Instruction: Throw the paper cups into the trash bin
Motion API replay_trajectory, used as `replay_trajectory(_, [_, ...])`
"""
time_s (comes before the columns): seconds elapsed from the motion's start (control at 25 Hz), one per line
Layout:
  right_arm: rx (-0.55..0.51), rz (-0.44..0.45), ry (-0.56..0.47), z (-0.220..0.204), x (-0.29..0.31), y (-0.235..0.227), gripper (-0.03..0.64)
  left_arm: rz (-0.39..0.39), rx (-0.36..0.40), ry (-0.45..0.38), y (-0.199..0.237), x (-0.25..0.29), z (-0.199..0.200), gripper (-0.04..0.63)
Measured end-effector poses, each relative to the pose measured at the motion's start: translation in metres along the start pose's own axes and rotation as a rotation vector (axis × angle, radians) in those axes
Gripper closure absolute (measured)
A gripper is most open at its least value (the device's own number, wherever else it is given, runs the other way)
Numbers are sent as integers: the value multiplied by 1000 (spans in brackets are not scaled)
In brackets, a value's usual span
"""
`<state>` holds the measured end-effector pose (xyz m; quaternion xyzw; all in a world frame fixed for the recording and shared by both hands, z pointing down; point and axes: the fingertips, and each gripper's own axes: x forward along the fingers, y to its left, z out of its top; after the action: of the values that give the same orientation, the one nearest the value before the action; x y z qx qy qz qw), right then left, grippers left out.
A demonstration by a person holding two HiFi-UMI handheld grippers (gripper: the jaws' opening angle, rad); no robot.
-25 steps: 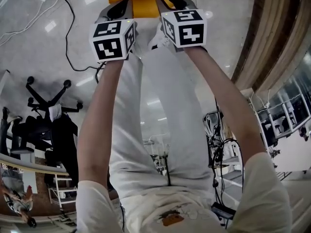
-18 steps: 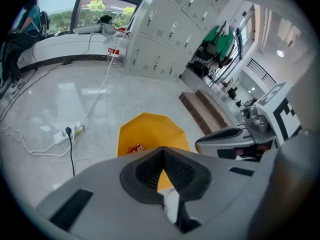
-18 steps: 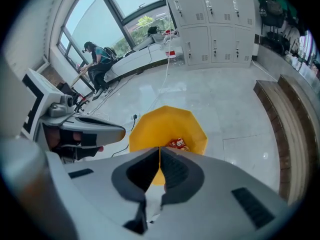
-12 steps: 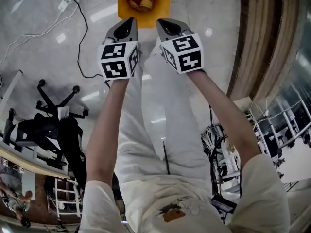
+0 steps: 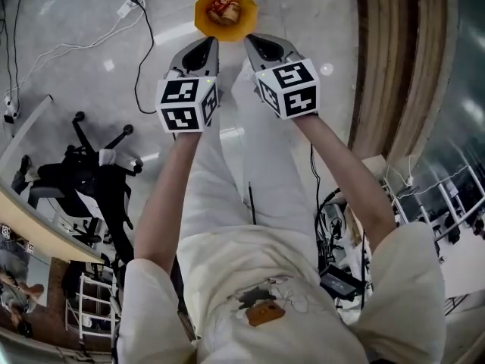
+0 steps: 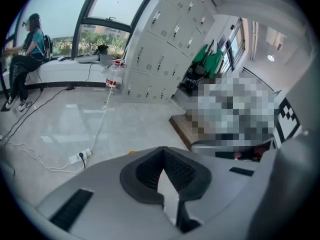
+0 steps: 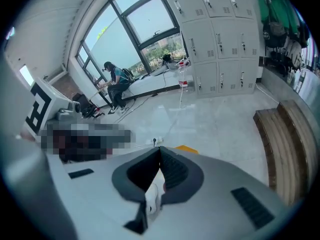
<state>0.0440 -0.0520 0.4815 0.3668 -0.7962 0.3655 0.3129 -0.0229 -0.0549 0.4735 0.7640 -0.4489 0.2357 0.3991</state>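
Note:
An orange trash bin stands on the pale floor at the top of the head view, with crumpled red-and-white paper cups inside it. My left gripper and right gripper are held side by side just short of the bin, pointing at it. Both are shut, jaw tips touching, and nothing is held between them. In the left gripper view the left gripper shows closed pads, with a sliver of the bin past them. The right gripper looks the same, and the bin peeks over its jaw.
A power strip with cables lies on the floor left of the bin. A black office chair stands at the left. A wooden step runs along the right. Grey lockers line the far wall; a person sits by the window.
The bin, cut off at the top edge a second ago, now shows whole beyond the jaw tips. Both grippers sit lower in the view, still side by side.

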Motion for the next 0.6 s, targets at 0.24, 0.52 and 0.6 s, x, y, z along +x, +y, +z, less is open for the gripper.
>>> replay_trajectory(0.24, [-54,35,-70,49,-91,41,610,-5,5,-58,-44,-80,45,589])
replay_trajectory(0.52, [-153,75,-126,83,-184,82,611,-16,15,-125,-99,-162,81,589])
replay_trajectory(0.6, [-189,72,-138,89,-208,94,611,-26,34,-140,-117,-189,86,589])
